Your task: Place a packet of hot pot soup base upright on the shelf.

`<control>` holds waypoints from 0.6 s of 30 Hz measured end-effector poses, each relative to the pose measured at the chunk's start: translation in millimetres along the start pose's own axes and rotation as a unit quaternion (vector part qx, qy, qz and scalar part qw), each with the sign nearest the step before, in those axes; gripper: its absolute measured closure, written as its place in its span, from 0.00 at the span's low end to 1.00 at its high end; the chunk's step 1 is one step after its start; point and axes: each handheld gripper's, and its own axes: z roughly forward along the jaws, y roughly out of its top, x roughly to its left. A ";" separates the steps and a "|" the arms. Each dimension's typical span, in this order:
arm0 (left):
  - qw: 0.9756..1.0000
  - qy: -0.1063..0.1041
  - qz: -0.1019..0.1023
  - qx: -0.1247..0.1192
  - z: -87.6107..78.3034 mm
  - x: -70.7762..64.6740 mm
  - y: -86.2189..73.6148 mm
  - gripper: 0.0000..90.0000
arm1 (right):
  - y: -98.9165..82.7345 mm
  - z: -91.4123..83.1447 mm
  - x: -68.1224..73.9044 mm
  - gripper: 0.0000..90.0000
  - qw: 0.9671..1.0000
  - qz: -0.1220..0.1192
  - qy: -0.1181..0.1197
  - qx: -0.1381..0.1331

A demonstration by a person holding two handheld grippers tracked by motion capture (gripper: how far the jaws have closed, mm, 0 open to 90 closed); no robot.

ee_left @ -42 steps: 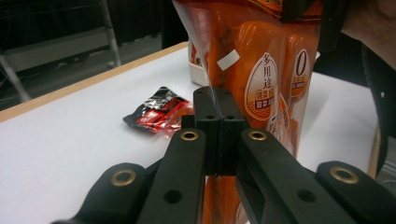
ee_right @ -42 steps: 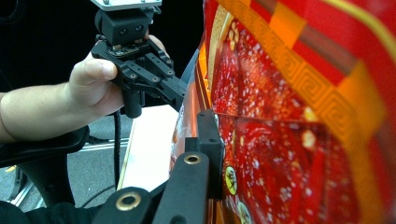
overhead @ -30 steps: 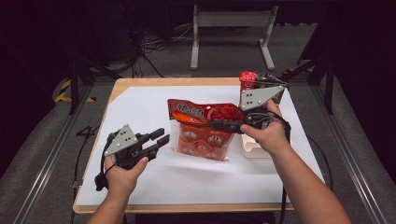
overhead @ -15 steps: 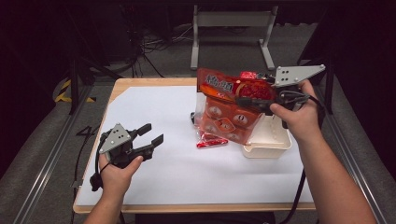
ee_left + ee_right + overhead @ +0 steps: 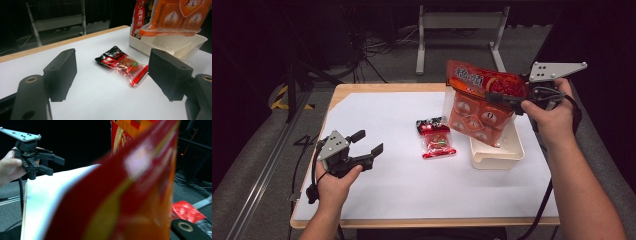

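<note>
— What do we have on the table (image 5: 377,107) right now?

— We see a wooden-edged top almost wholly covered by a white sheet (image 5: 412,190), with a white plastic tray (image 5: 497,155) on it. We'll take that tray as our landmark. Just beside it, toward the sheet's middle, lies a small snack packet (image 5: 436,137), black at one end and clear with red trim at the other, flat on the sheet and not touching the tray.

— And the big orange-red bag?

— Our right gripper (image 5: 507,100) is clamped on the orange-red multipack bag (image 5: 477,107) near its printed top edge and holds it in the air above the tray, hanging tilted, its lower edge over the tray's inside. In the right gripper view the bag (image 5: 130,195) is a close red and orange blur.

— The other hand?

— Our left gripper (image 5: 367,145) is well away from the tray, over the sheet near its opposite edge. Its jaws have just been opening and stand apart with nothing between them. In the left gripper view the snack packet (image 5: 122,65) lies beyond the jaws, with the tray (image 5: 175,45) farther off.

— And the room around us?

— Dark. Beyond the table there is grey carpet, a pale metal stand (image 5: 459,22) with two legs, loose cables on the floor, and yellow and black tape (image 5: 287,97).
</note>
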 end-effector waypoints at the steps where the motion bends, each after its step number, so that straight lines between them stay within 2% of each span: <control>1: 1.000 0.001 -0.002 -0.001 0.1 0.9 -0.5 0.27 | -0.1 -1.4 -0.9 1.00 1.000 0.000 -0.003 0.000; 10: 1.000 0.008 -0.006 -0.001 -1.8 5.2 -2.0 0.26 | -4.0 -15.6 -11.3 1.00 0.999 0.014 -0.035 -0.002; 18: 1.000 0.013 -0.012 0.000 -2.9 7.8 -3.1 0.26 | -10.6 -25.6 -23.3 1.00 0.997 0.034 -0.067 0.001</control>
